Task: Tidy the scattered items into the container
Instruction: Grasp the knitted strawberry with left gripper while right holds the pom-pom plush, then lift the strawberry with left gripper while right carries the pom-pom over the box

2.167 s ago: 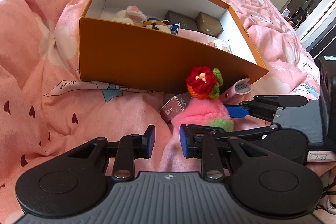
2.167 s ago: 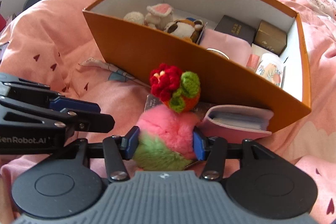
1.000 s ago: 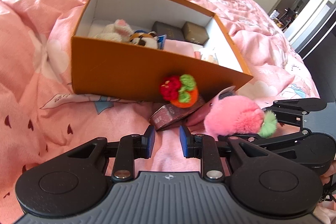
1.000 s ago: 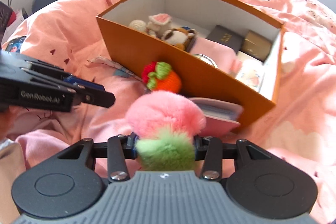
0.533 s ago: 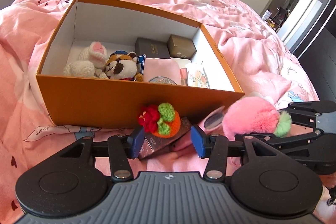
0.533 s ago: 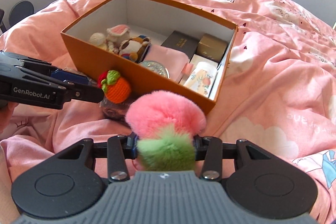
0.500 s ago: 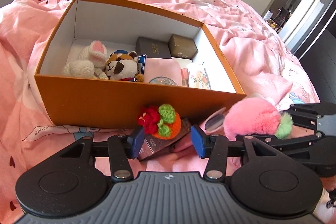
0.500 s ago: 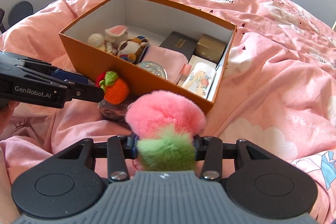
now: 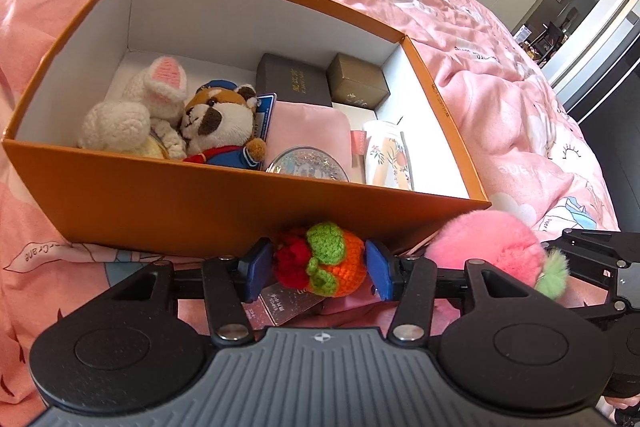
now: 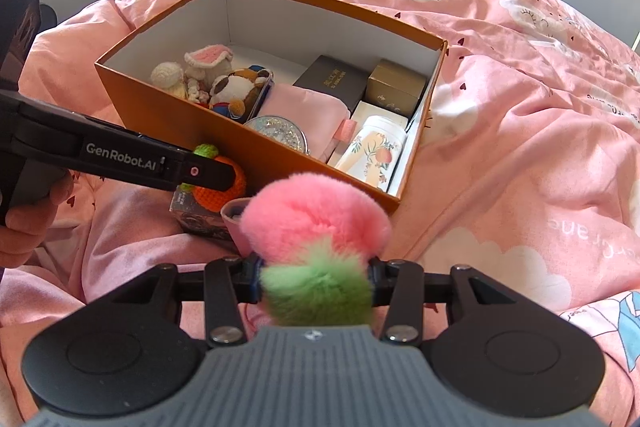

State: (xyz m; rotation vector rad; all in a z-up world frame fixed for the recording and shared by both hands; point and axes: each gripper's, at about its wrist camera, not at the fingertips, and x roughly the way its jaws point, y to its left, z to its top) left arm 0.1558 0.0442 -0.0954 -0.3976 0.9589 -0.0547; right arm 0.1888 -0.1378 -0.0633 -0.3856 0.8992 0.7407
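Pink bedspread [image 9: 500,39] w/ orange box [image 9: 224,203] on it, part-filled w/ plush toys & small boxes. Left claw [image 9: 318,269] opening, crochet fruit toy [image 9: 324,263] between its pads, just outside box's near wall, not gripped. Right claw [image 10: 316,277] clamped on pink-green pompom [image 10: 316,227], near box's corner.

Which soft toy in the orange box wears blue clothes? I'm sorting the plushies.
The brown-and-white dog plush, in a blue outfit and cap. The crocheted bunny lying against it on the left is plain white with pink ears.
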